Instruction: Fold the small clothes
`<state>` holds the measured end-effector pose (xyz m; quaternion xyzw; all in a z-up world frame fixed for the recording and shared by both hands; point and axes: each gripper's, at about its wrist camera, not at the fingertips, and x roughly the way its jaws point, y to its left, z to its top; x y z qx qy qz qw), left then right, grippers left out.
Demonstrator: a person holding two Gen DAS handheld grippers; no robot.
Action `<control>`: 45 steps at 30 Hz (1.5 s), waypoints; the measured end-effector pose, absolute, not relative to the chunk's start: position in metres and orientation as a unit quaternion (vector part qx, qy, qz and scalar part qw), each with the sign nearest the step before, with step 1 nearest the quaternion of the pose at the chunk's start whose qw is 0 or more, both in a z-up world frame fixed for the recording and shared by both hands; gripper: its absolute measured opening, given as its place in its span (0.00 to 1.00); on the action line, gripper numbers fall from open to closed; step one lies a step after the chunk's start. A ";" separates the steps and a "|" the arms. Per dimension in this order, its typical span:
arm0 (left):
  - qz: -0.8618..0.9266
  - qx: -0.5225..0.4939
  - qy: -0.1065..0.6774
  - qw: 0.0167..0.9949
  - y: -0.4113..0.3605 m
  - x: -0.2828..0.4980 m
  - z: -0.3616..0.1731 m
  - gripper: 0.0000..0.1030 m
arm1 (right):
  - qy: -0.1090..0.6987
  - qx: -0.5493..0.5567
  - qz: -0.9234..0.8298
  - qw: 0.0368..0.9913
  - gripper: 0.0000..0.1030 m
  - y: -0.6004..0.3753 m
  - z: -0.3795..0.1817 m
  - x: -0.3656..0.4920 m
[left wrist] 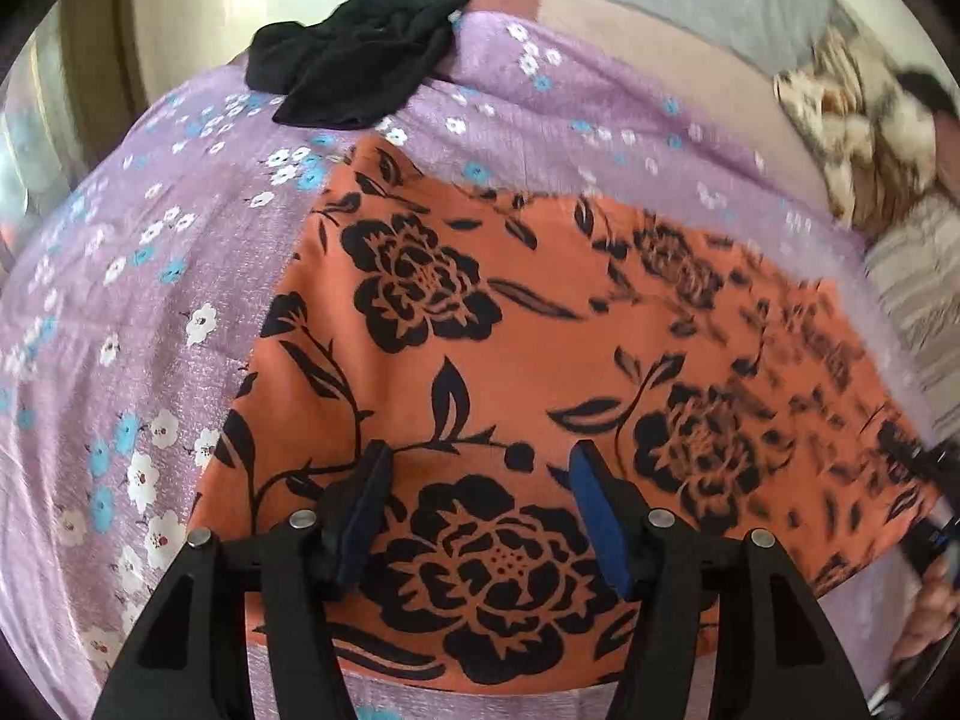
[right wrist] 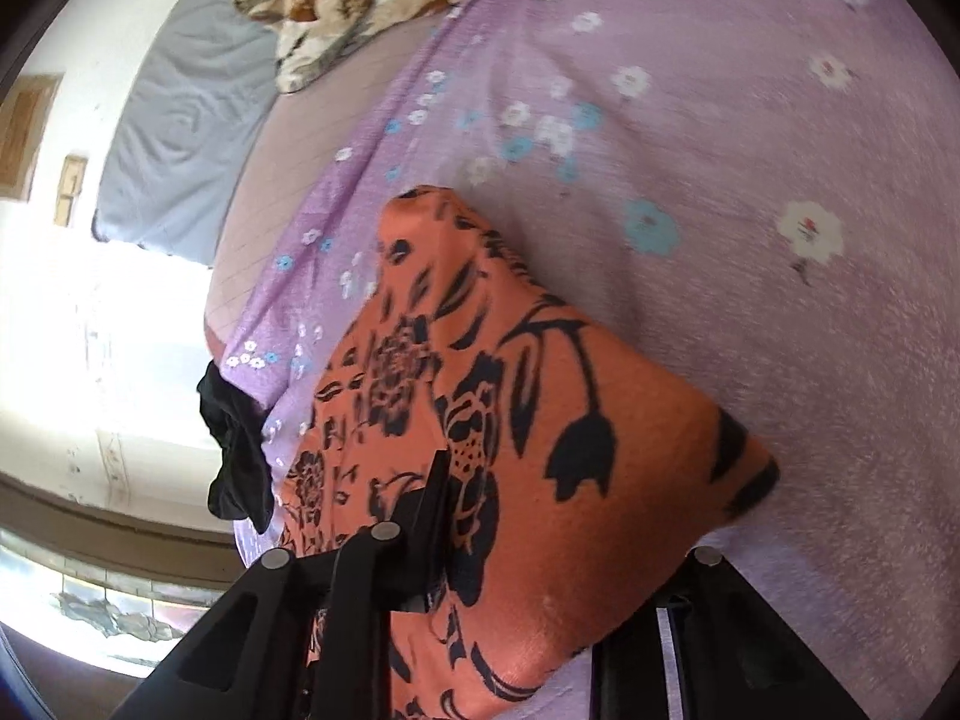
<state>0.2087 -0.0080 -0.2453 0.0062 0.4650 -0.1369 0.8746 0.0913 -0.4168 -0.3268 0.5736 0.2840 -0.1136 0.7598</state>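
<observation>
An orange cloth with black flowers [left wrist: 510, 324] lies spread on a purple flowered bedsheet [left wrist: 150, 300]. My left gripper [left wrist: 480, 468] is open and empty, hovering just above the cloth's near edge. My right gripper [right wrist: 480, 510] is shut on the orange cloth [right wrist: 540, 420], lifting a fold of it that drapes over the fingers and hides the right one. The right gripper also shows blurred at the right edge of the left wrist view [left wrist: 924, 480].
A crumpled black garment [left wrist: 354, 54] lies at the sheet's far edge, also in the right wrist view [right wrist: 237, 456]. A brown and cream patterned blanket [left wrist: 864, 126] and a grey sheet [right wrist: 174, 138] lie beyond.
</observation>
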 end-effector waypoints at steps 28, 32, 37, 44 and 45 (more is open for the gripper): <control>0.015 -0.154 0.522 0.839 0.123 0.254 -0.239 0.70 | 0.272 0.522 0.044 0.807 0.22 -0.299 -0.234 0.157; 0.016 -0.163 0.521 0.838 0.136 0.257 -0.234 0.70 | 0.303 0.506 0.089 0.802 0.22 -0.249 -0.229 0.181; 0.016 -0.183 0.508 0.841 0.152 0.262 -0.225 0.70 | 0.359 0.486 0.142 0.784 0.22 -0.183 -0.249 0.207; -0.008 -0.222 0.496 0.839 0.172 0.262 -0.217 0.70 | 0.405 0.418 0.157 0.798 0.26 -0.138 -0.276 0.215; -0.012 -0.223 0.496 0.839 0.169 0.266 -0.218 0.70 | 0.406 0.408 0.162 0.802 0.31 -0.135 -0.273 0.216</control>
